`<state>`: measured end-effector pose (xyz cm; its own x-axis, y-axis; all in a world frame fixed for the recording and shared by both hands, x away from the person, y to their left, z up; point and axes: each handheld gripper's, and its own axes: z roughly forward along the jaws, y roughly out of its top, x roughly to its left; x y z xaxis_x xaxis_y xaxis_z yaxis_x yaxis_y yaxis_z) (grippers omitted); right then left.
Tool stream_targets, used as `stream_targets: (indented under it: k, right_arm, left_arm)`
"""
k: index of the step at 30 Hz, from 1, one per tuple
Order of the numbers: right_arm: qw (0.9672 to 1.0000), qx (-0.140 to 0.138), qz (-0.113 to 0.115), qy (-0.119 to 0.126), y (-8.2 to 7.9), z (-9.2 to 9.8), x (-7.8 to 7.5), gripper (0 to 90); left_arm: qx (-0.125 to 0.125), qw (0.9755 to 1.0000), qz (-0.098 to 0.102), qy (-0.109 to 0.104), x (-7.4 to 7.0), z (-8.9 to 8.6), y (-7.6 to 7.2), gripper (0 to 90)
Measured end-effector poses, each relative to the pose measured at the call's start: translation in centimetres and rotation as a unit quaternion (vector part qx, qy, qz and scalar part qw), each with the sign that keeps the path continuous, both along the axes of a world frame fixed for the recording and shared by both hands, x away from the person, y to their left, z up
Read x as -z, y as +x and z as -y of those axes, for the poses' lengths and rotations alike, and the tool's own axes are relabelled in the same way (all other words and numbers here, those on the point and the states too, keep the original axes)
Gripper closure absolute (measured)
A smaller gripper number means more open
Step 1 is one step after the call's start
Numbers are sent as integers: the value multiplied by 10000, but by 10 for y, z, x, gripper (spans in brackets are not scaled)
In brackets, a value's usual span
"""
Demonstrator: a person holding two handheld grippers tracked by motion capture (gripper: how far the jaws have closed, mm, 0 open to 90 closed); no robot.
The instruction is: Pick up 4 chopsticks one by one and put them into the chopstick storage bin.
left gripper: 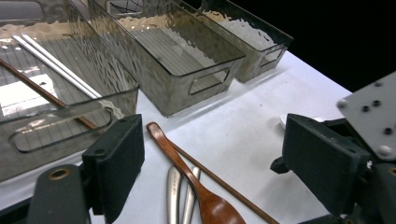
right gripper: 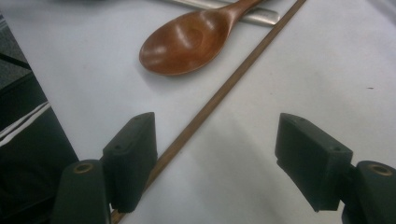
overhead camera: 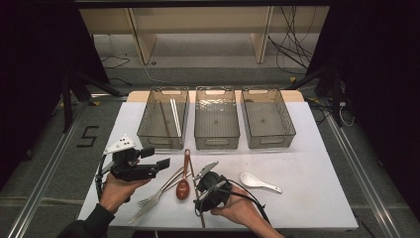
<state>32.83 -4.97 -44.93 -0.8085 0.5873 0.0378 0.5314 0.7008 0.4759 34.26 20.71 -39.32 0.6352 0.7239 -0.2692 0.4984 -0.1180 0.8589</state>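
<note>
My left gripper hovers open over the left front of the white table, with nothing between its jaws. Just beyond it lie a wooden spoon, a brown chopstick and two metal handles. My right gripper is open low over the table, empty. The brown chopstick runs past its left jaw, and the spoon's bowl lies ahead. A white ceramic spoon rests to the right of that hand.
Three clear grey bins stand side by side at the back: left, middle, right. The left bin holds a silver chopstick pair and a brown chopstick. Metal forks lie near the front edge.
</note>
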Motion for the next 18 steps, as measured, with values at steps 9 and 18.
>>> stream_targets:
  k: [9,18]
  right_arm:
    - [9997,-61,-90,-221,-2,-6,13,307]
    - [9991,-138,-120,-372,-3,-8,17,323]
  left_arm:
    - [158,9998,62,56,3,3,-12,192]
    - [152,9998,110,95,4,2,-15,186]
